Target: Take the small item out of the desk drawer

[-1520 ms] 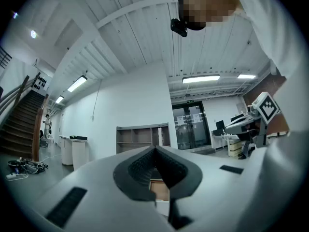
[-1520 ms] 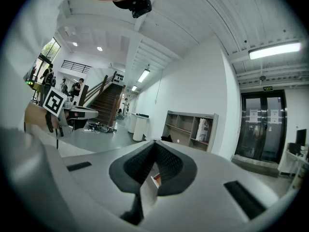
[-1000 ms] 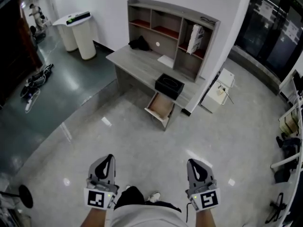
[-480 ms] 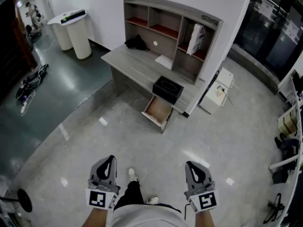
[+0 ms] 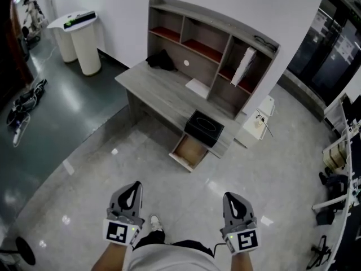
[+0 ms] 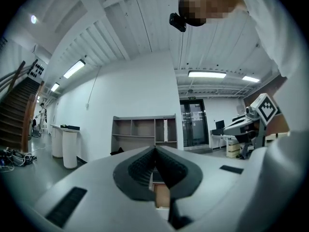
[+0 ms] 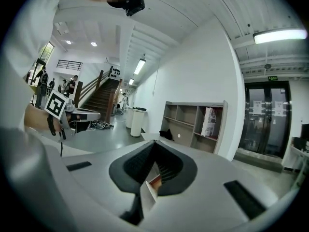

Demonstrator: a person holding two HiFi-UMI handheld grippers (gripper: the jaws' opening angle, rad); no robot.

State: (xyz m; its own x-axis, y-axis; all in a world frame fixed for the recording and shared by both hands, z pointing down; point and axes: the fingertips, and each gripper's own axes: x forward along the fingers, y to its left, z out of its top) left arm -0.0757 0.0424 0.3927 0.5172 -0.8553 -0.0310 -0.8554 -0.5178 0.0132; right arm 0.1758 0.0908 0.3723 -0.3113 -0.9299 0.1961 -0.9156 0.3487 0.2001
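A grey desk with a shelf hutch stands ahead against the white wall. Its drawer is pulled open at the front right, below a black box on the desktop. From here I can make out no small item inside the drawer. Both grippers are held low at the bottom of the head view, well short of the desk. The left gripper is shut with nothing in it. So is the right gripper, its tips meeting and pointing toward the desk.
A white sheet and a black bundle lie on the desktop. Two white round bins stand at the far left and a white box sits right of the desk. Cables lie on the dark floor at left. Shiny pale floor stretches between me and the desk.
The person has stepped forward, and the desk with its open drawer now sits a little lower and more central in the head view. Both grippers stay shut and low.
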